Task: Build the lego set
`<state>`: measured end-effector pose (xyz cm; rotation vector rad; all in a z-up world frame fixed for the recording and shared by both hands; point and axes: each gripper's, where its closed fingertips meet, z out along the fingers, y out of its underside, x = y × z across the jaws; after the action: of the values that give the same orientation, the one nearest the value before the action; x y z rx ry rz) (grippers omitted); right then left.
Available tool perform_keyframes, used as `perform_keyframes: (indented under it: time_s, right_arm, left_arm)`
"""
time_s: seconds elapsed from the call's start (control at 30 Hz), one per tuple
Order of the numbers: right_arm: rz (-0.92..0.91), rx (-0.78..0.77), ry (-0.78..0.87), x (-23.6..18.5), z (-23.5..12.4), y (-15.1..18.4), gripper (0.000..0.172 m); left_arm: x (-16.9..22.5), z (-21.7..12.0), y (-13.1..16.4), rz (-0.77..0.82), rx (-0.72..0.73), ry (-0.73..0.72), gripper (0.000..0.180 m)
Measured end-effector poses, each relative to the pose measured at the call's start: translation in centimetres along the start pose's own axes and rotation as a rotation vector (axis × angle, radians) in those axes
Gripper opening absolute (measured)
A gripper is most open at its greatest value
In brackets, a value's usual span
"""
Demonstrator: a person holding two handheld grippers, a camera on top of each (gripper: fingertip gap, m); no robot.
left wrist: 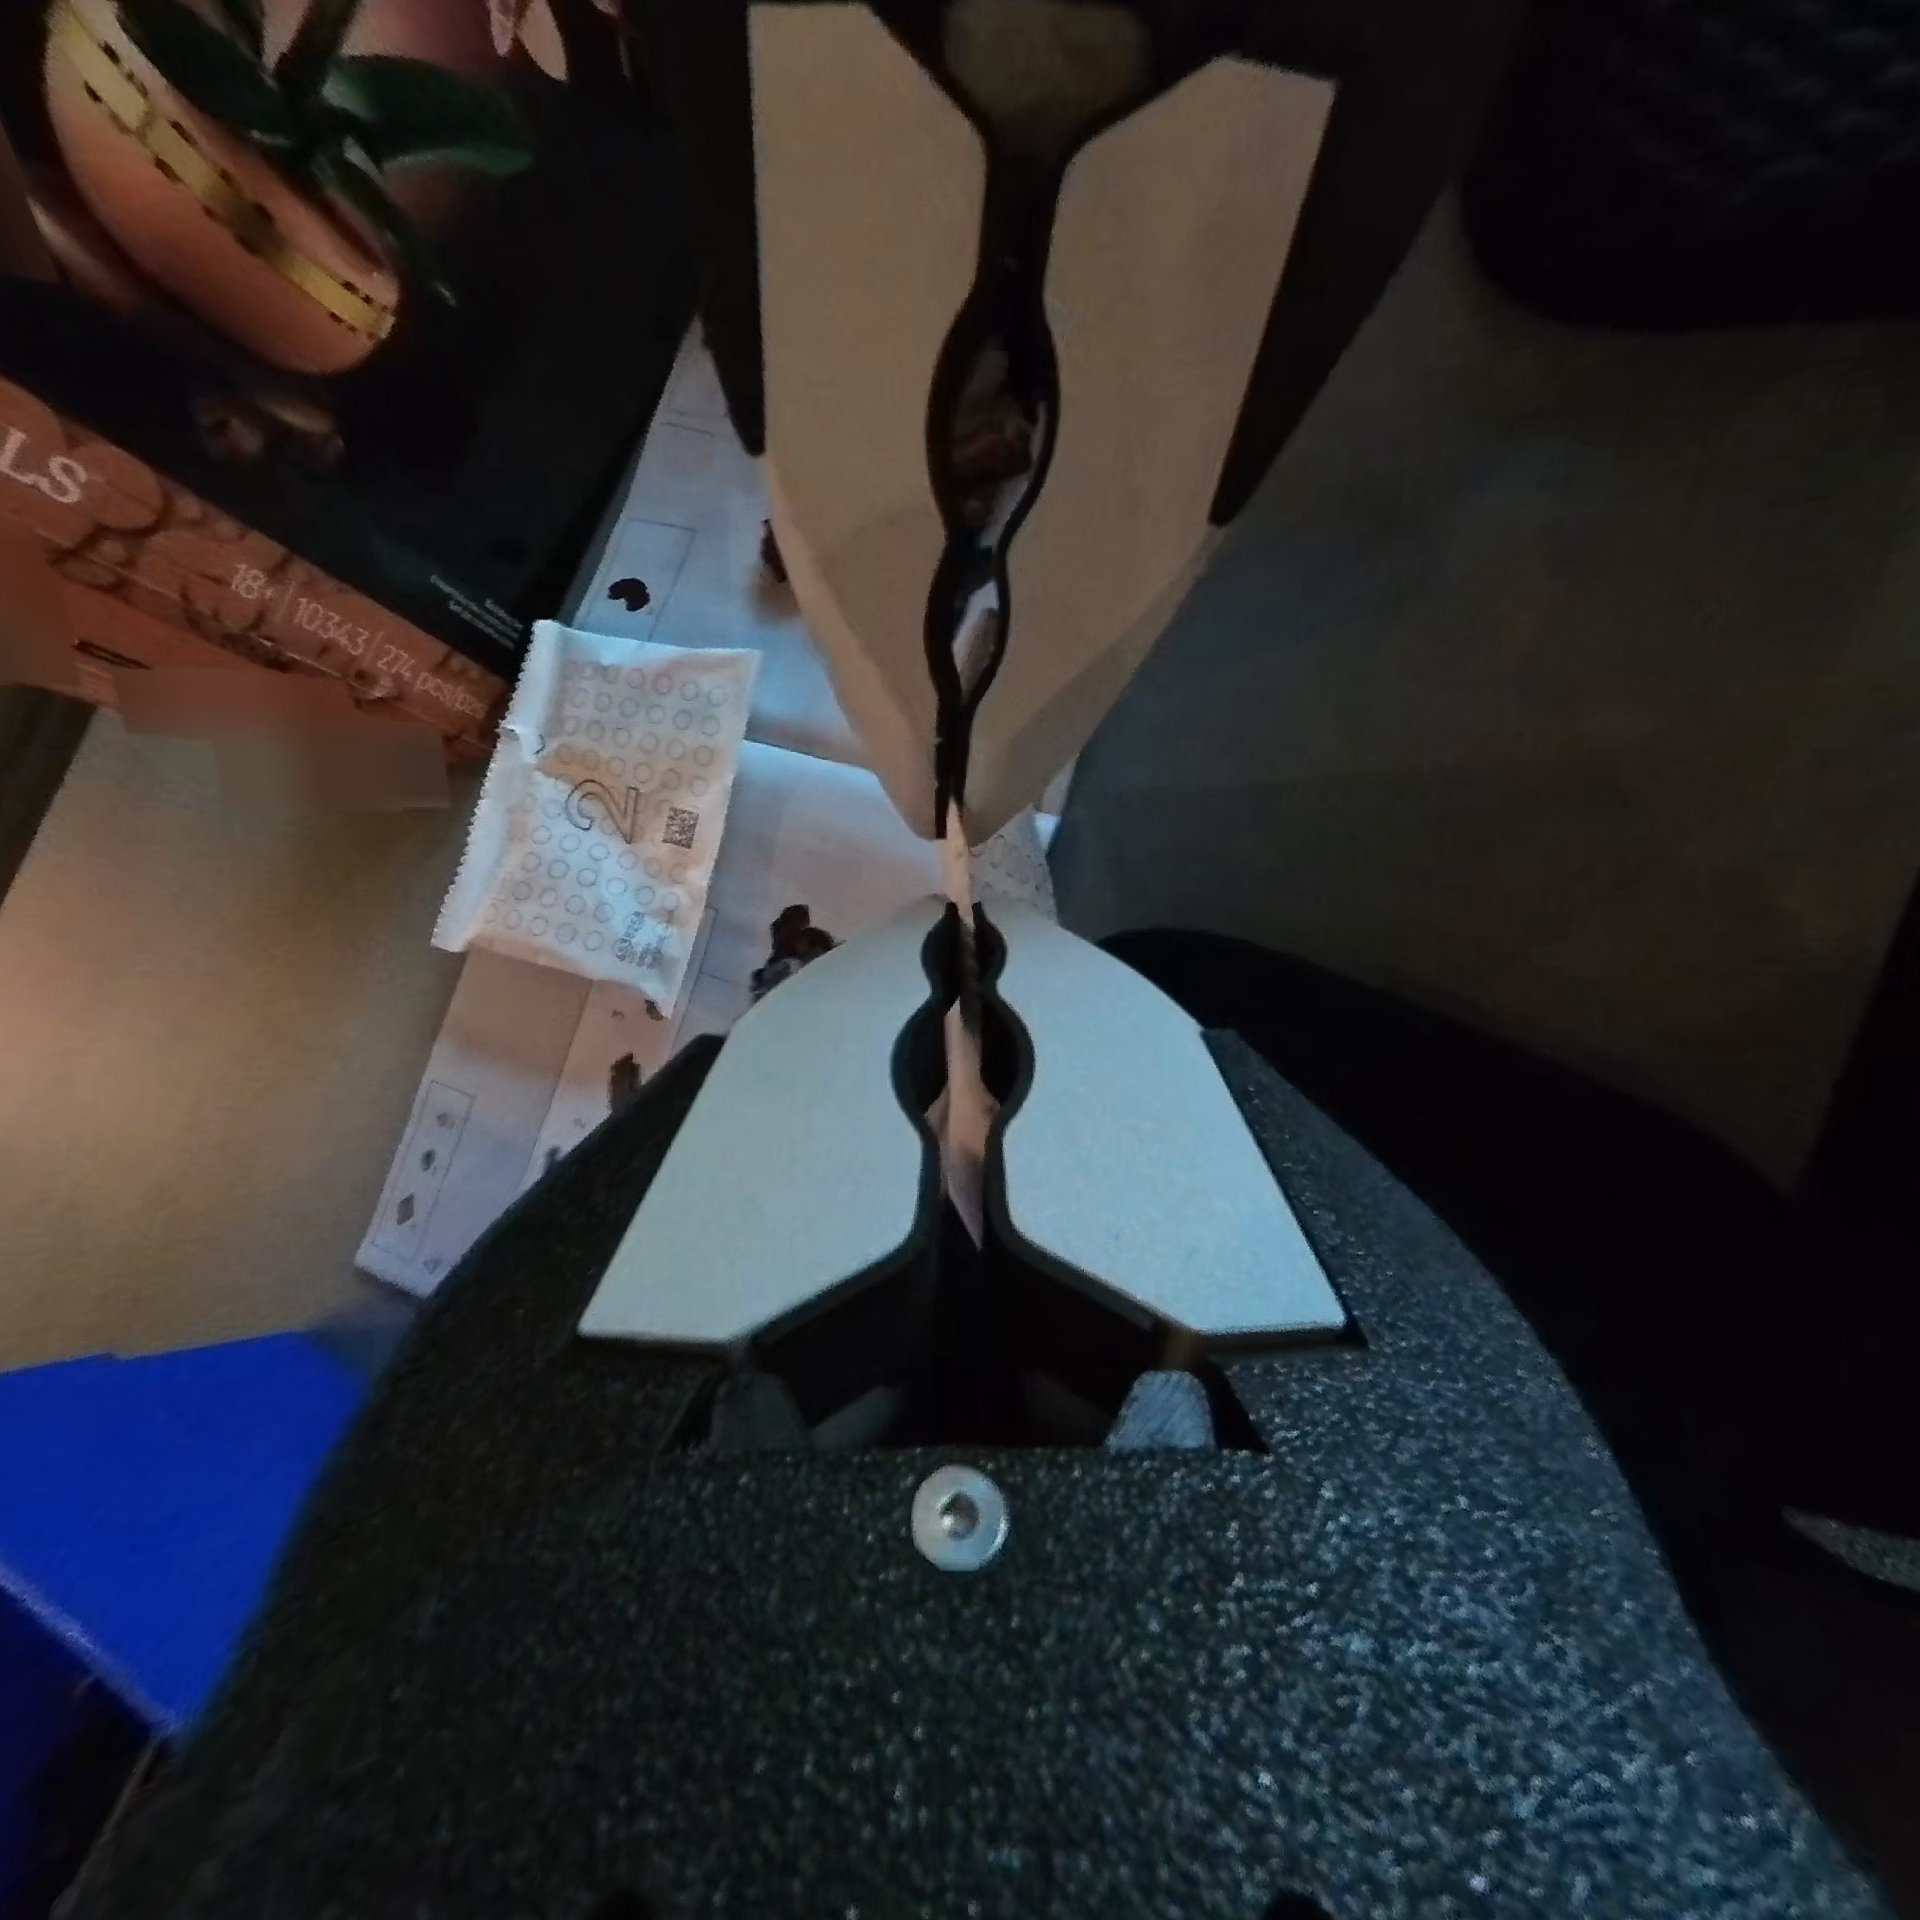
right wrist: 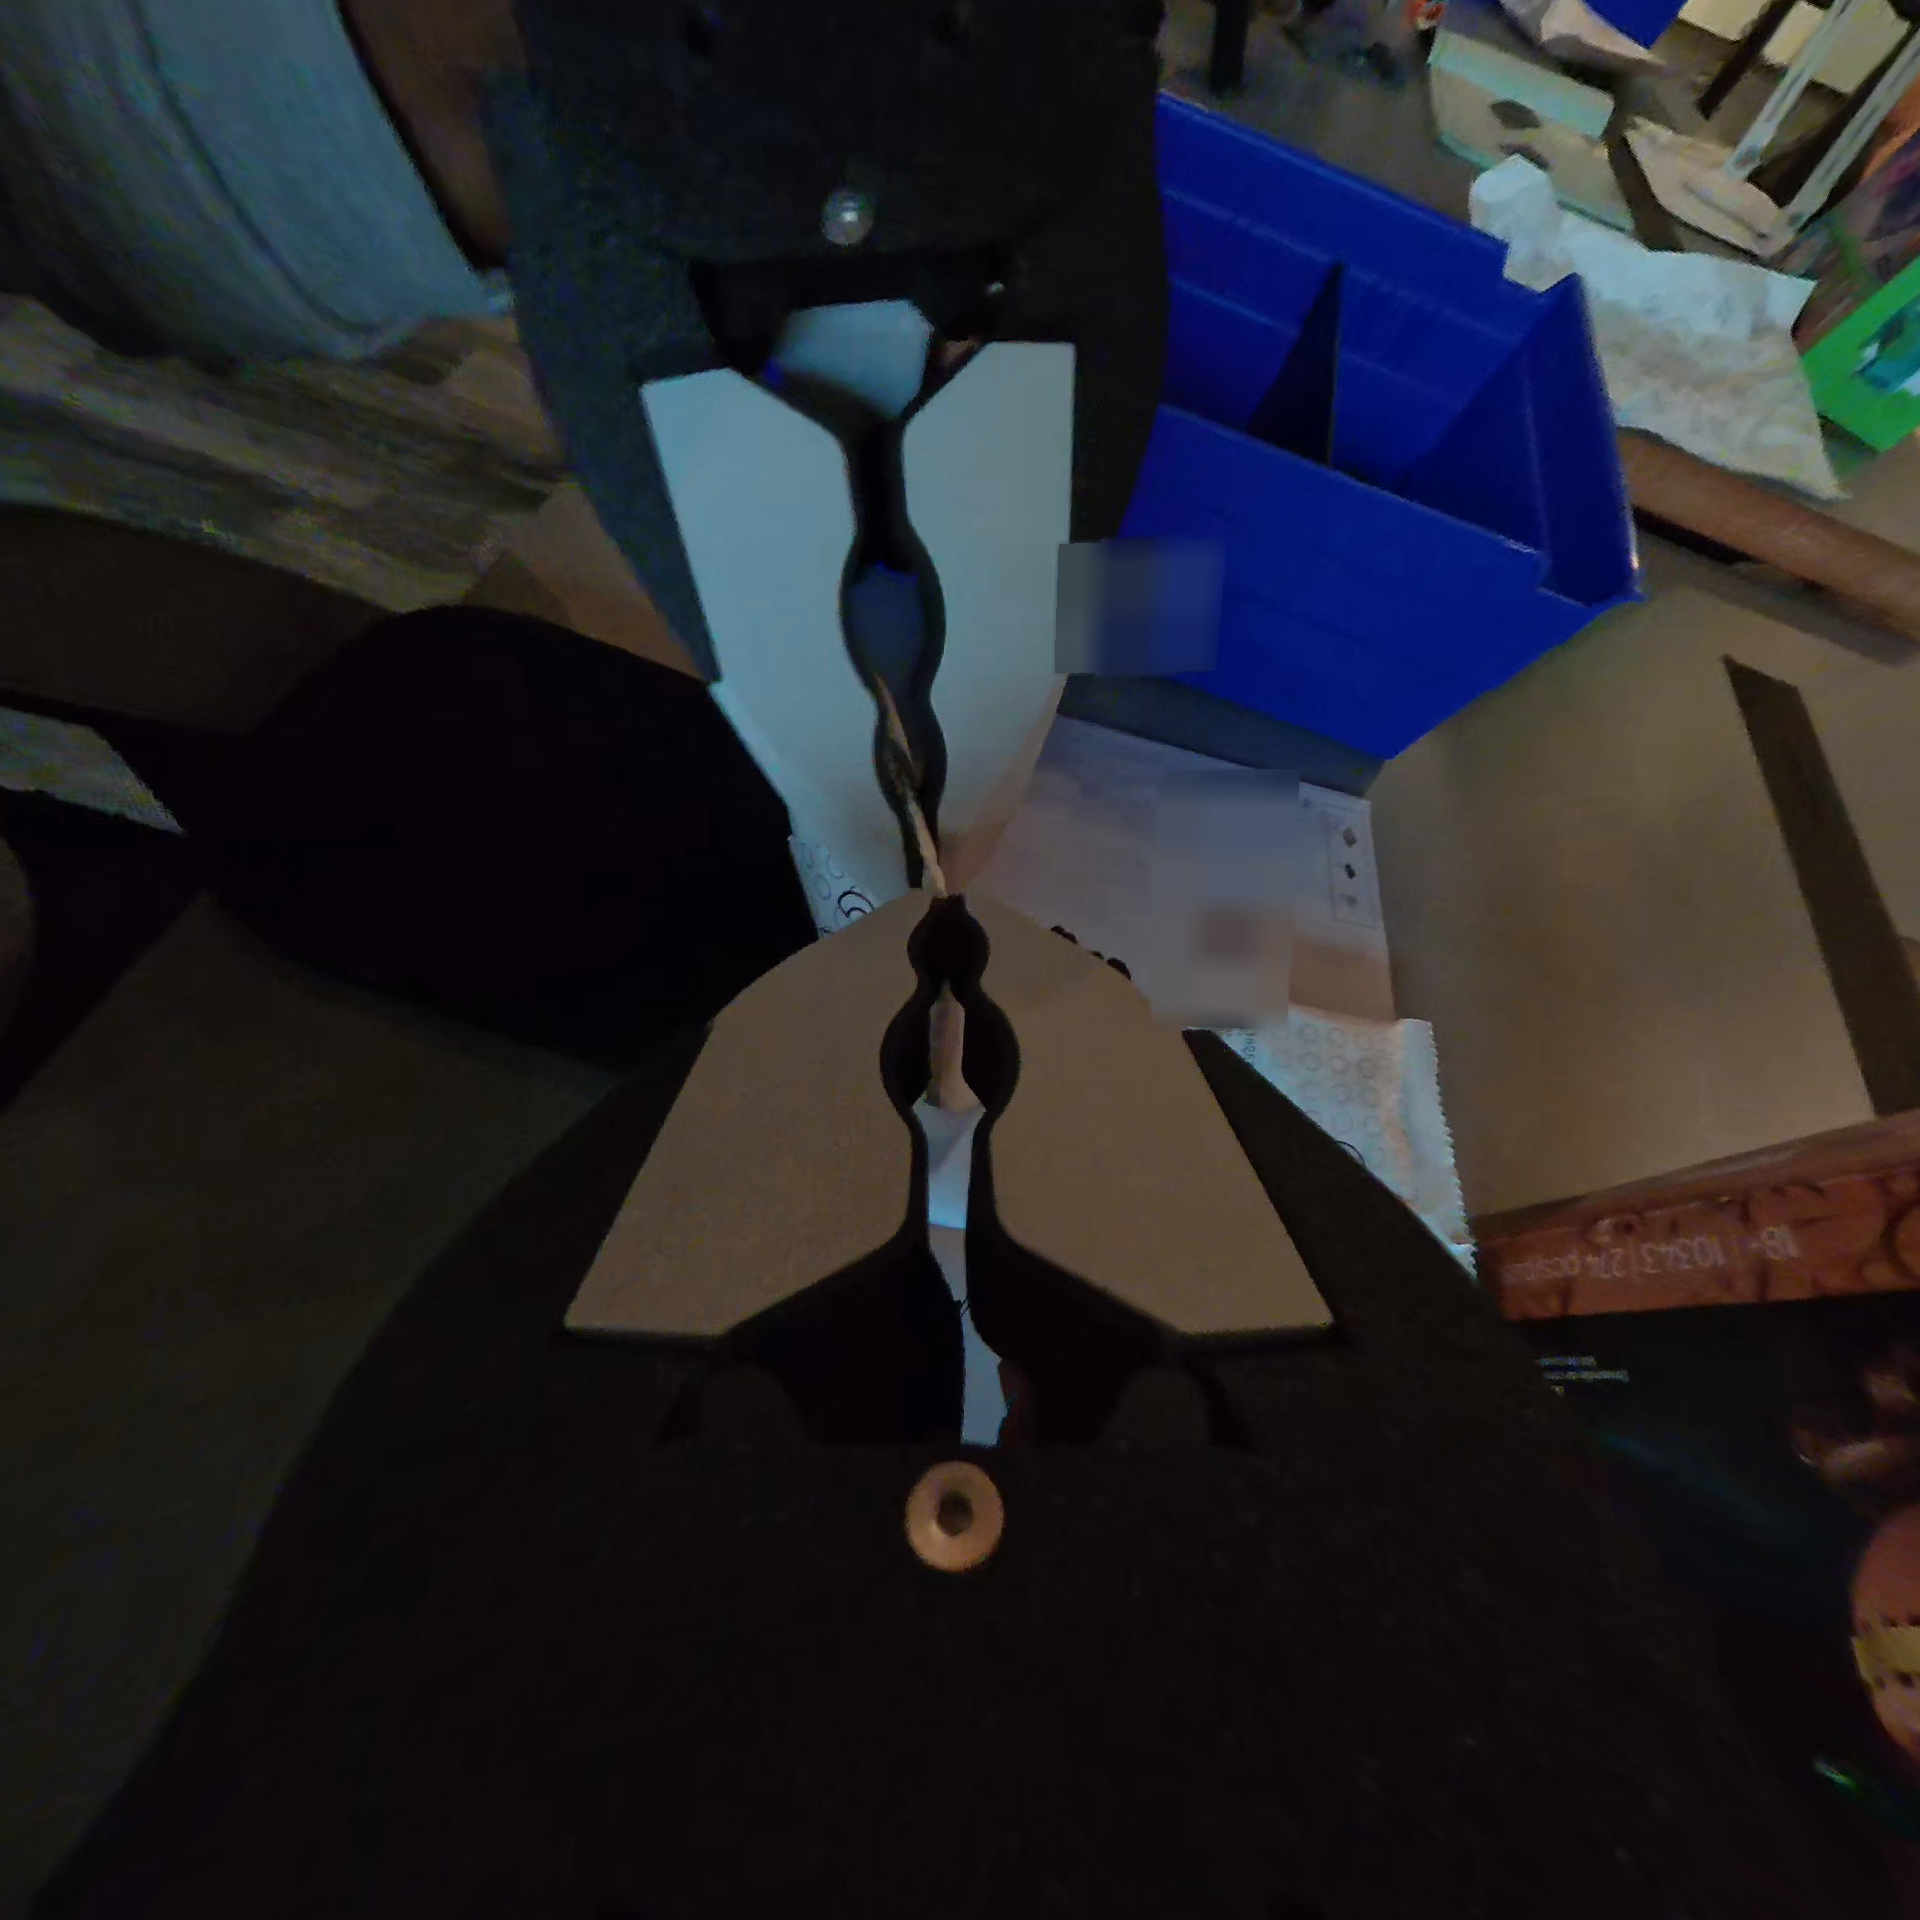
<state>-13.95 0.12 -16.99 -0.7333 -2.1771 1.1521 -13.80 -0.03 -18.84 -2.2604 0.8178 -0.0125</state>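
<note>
Right wrist: blue bin [right wrist: 1351, 540], compartments look bare.

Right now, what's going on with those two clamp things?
Both grippers are pinching one thin white paper bag from opposite ends, tip to tip: the left gripper and the right gripper are both shut on it, above an instruction sheet. Another white bag lies beside a blue bin.

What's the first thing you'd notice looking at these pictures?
Two claws meet tip to tip in the middle, the left claw and the right claw, both pinching one thin white paper bag edge-on. Behind sit another white paper bag on an instruction sheet, and a bright blue bin.
</note>
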Motion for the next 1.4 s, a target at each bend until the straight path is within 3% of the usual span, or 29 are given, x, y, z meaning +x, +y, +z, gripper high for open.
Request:
perform_keyframes:
  time_s: [0.13,0.67,0.73,0.8,0.83,0.9,1.07,1.4]
  right_arm:
    - [0.053,0.016,-0.001,0.8,0.1,-0.1,0.0]
    - [0.061,0.014,-0.008,1.1,1.0,0.0,0.0]
    - [0.111,0.057,-0.02,1.3,0.6,-0.3,0.0]
    - [0.197,0.141,-0.032,2.0,-0.5,-1.0,0.0]
    - [0.243,0.185,-0.044,2.3,-1.1,-1.4,0.0]
    - [0.295,0.228,-0.055,2.9,-2.0,-1.8,0.0]
    - [0.35,0.29,-0.078,3.5,-3.1,-2.7,0.0]
    - [0.298,0.213,-0.058,3.0,-2.7,-2.3,0.0]
  left_arm:
    - [-1.3,-0.1,0.0,0.066,-0.014,-0.078,0.0]
    - [-1.7,0.2,0.7,-0.002,-0.005,-0.027,0.0]
    - [-1.6,-0.5,0.8,-0.061,0.018,0.002,0.009]
    - [-2.5,-1.7,1.4,-0.148,0.061,-0.03,0.043]
    - [-2.9,-2.5,1.5,-0.199,0.107,-0.044,0.048]
    - [-3.1,-4.0,1.4,-0.26,0.184,-0.03,0.042]
    - [-3.7,-5.2,1.7,-0.26,0.175,-0.083,0.052]
    - [-3.5,-4.9,-0.6,-0.229,0.228,-0.083,0.054]
